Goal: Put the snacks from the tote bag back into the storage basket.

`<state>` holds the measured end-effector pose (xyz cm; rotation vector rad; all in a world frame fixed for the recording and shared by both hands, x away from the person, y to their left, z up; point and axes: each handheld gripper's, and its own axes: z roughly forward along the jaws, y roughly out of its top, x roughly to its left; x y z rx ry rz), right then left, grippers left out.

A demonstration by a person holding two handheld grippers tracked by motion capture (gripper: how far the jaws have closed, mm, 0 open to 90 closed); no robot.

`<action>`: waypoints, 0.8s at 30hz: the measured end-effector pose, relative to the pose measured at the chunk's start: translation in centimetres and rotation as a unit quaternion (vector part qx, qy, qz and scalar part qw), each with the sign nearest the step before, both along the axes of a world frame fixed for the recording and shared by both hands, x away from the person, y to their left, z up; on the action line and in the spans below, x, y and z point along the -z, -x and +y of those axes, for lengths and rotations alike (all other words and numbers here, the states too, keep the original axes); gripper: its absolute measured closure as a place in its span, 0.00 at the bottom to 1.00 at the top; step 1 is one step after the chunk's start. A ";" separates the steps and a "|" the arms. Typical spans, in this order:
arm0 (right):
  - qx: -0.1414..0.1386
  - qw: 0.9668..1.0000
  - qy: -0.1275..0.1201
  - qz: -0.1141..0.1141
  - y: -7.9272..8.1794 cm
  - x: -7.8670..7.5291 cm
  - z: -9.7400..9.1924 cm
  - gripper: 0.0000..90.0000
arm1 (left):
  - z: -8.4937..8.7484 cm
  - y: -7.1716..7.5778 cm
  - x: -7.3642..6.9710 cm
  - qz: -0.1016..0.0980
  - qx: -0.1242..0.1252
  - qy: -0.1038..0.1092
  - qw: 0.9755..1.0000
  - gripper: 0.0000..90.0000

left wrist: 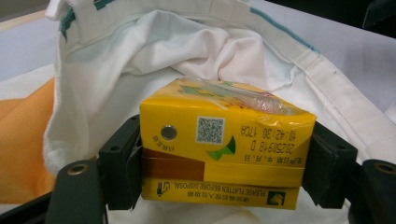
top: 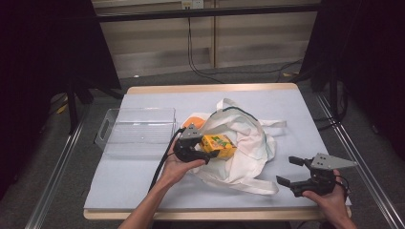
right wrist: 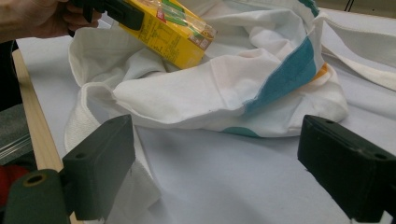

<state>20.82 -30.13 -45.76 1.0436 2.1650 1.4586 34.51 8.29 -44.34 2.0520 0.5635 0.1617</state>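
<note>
A yellow drink carton (top: 218, 144) (left wrist: 224, 144) lies on its side at the mouth of a white cloth bag (top: 243, 143) (left wrist: 163, 51) in the middle of the table. My left gripper (top: 206, 150) (left wrist: 224, 170) is shut on the carton, with one pad pressed against each of its narrow ends. In the right gripper view the carton (right wrist: 168, 30) hangs tilted above the crumpled bag (right wrist: 210, 93). My right gripper (top: 288, 170) (right wrist: 224, 163) rests near the table's front right corner, open and with nothing between its jaws, pointing at the bag.
A clear plastic bin (top: 136, 129) stands left of the bag. An orange patch (top: 193, 120) (left wrist: 23, 140) shows at the bag's left side. The bag's straps (top: 274, 124) trail to the right. The table (top: 143, 176) has a wooden front edge.
</note>
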 end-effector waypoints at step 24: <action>-0.004 1.000 -0.005 0.008 -0.6 0.2 -0.2 0.11 | 0.5 -0.4 -1.7 0.038 0.025 0.004 0.999 0.30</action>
